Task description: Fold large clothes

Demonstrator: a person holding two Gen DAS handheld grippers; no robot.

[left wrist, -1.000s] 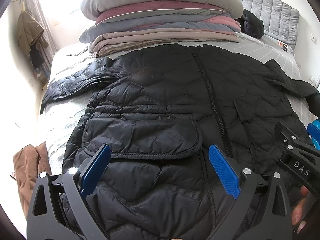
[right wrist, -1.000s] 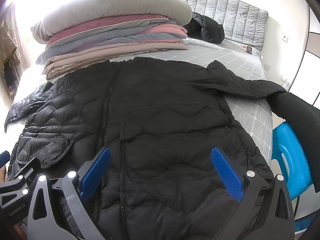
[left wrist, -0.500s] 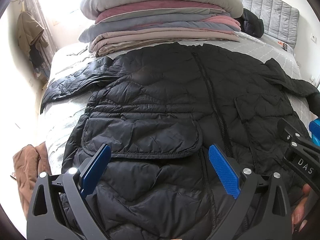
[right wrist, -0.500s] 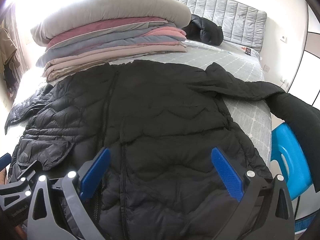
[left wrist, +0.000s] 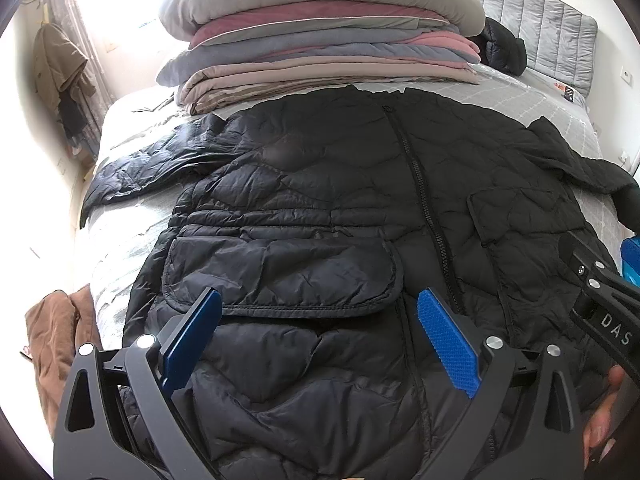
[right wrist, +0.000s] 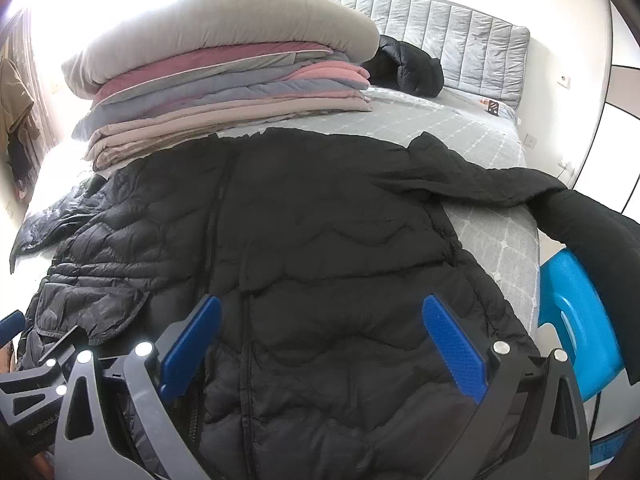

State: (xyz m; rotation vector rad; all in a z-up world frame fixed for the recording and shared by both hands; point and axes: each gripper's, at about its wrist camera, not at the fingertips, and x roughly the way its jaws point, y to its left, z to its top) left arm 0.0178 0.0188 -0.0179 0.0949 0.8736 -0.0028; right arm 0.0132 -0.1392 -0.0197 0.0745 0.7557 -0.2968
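Note:
A large black quilted jacket lies spread front-up on the grey bed, zipped, collar towards the far side. Its left sleeve stretches out over the sheet. Its right sleeve runs off the bed's right edge and hangs down. My left gripper hovers open over the hem below the big pocket flap, with nothing between its blue pads. My right gripper hovers open over the jacket's lower right half, also holding nothing. The right gripper's body shows at the edge of the left wrist view.
A tall stack of folded blankets and quilts sits on the bed behind the collar. A second dark jacket lies by the grey headboard. A blue plastic chair stands at the bed's right side. Brown cloth lies left of the bed.
Both grippers have drifted back slightly from the jacket, staying open. The jacket has not moved.

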